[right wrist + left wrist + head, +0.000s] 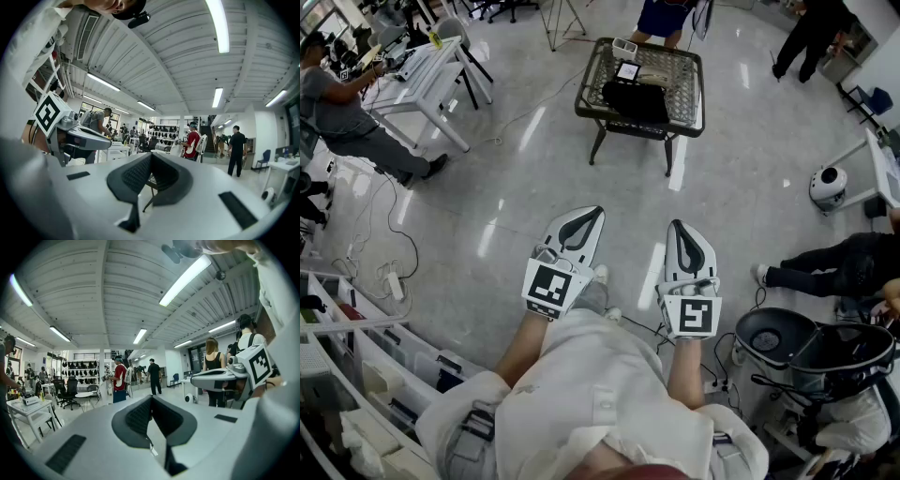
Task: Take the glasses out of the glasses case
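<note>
A dark wicker table stands some way ahead of me on the pale floor. On it lies a black case, closed as far as I can tell, with a small white box and a white card behind it. No glasses show. Both grippers are held close to my body, level, pointing toward the table and far short of it. My left gripper has its jaws together with nothing in them. My right gripper is the same. In the gripper views, the left gripper and the right gripper are shut and empty.
A person sits at a white desk at the far left. Shelving and floor cables lie at my lower left. At right are a seated person's legs, a black chair and a round white device. More people stand beyond the table.
</note>
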Demonstrator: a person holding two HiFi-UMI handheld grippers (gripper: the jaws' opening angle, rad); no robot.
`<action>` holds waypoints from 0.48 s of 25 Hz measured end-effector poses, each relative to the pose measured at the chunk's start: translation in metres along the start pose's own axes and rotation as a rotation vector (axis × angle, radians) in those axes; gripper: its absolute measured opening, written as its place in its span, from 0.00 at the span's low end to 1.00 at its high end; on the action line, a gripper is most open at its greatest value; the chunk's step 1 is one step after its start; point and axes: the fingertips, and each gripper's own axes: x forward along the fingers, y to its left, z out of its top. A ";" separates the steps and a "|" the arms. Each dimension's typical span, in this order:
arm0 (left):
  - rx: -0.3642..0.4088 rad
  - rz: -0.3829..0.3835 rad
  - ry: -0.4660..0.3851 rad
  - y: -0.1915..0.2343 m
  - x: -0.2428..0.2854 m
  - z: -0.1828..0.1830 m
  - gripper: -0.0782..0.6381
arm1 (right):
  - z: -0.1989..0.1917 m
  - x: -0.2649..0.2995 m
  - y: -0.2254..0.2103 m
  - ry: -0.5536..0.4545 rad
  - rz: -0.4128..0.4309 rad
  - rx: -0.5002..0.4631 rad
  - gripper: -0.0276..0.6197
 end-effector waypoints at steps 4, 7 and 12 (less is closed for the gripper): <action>-0.005 0.005 0.009 -0.001 0.010 -0.007 0.13 | -0.002 0.007 -0.003 -0.022 0.001 0.012 0.05; -0.010 0.015 0.025 0.009 0.017 -0.016 0.13 | -0.007 0.022 0.000 -0.001 0.008 0.004 0.05; -0.020 0.015 0.019 0.032 0.045 -0.024 0.13 | -0.015 0.057 -0.012 0.013 -0.006 -0.024 0.05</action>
